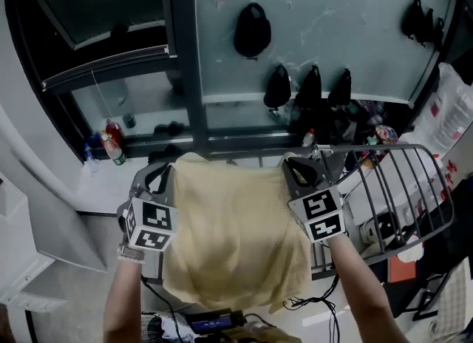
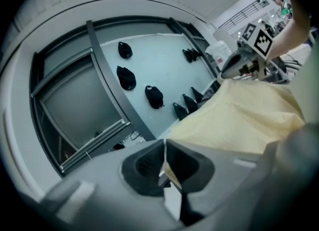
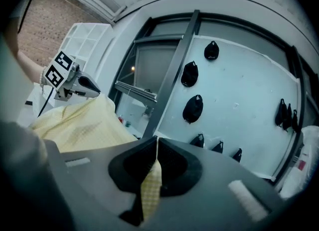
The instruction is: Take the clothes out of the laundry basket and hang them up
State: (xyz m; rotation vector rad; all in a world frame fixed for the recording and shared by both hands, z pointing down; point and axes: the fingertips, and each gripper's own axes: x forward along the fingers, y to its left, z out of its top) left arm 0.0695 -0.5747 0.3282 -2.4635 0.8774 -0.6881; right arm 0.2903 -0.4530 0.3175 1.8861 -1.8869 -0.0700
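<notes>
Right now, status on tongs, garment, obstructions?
Left tongs shut on yellow cloth corner. Right tongs shut on the other corner. Cloth spread between them, draping down. Wire rack close at right; nothing seen blocking.

The left tongs [image 1: 157, 179] and the right tongs [image 1: 301, 170] have grey housings with black, scooped inner pads [image 3: 174, 168], and a pale strip [image 3: 243, 199] marks the housing beside them. Just behind each pair rides a white cube [image 1: 319, 216] printed with black square markers. Behind the left cube, a light band [image 1: 130, 253] circles the wrist.
</notes>
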